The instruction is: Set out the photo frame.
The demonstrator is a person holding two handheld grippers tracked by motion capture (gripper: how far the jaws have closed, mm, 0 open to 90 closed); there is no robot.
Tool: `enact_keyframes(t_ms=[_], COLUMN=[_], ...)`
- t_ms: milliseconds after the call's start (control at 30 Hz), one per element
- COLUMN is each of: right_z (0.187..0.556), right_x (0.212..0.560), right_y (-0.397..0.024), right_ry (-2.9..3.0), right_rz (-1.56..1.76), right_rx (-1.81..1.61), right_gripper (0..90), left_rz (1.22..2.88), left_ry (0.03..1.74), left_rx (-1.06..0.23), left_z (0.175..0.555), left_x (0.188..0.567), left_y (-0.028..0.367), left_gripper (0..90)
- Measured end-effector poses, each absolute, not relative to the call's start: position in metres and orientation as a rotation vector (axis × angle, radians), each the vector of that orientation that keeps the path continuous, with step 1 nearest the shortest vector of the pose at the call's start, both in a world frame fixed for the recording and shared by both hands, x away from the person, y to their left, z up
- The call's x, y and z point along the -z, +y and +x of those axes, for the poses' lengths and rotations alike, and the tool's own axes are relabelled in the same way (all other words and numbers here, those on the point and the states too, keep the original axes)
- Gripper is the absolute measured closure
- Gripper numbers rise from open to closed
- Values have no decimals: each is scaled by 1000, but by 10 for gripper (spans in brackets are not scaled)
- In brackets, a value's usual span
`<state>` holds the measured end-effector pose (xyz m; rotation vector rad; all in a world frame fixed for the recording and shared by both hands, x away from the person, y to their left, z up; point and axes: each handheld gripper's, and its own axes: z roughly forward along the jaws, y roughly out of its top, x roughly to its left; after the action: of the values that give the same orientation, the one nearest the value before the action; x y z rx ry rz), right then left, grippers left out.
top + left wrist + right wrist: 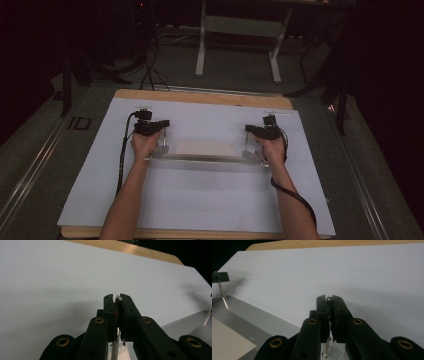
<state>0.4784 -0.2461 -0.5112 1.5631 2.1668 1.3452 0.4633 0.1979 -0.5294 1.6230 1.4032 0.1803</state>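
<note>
Clear tray [207,161] with metal posts, centred on your white sheet [200,200]: left gripper [118,300] and right gripper [329,300] each clamp a post.

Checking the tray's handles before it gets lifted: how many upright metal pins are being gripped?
2: one pin at the tray's left end in the left gripper, one pin at its right end in the right gripper.

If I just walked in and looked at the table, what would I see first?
First you'd notice two hands reaching onto a big white sheet, each with a black gripper, the left gripper and the right gripper, together holding a shiny metal tray at its two ends. Up close, each gripper's jaws are pinched shut on a thin metal pin standing up from the tray. A pale sheet of paper lies in the tray.
</note>
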Motion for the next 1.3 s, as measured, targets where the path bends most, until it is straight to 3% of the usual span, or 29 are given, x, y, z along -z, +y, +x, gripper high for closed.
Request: enact_keyframes(t_ms=[367,700,1300], right_z=[470,433,390], right_x=[506,497,510], right_y=[-244,-259,-279], right_ry=[2166,2144,2218], right_rz=[1458,1275,1112], right_rx=[-1259,-1224,-1184], right_gripper=[808,733,742], left_rz=[1616,1610,1599], left_ry=[1444,1442,1450], left_rx=[-147,-143,-132], left_z=[468,467,469], left_x=[529,529,530], left_y=[198,198,198], left_gripper=[848,846,844])
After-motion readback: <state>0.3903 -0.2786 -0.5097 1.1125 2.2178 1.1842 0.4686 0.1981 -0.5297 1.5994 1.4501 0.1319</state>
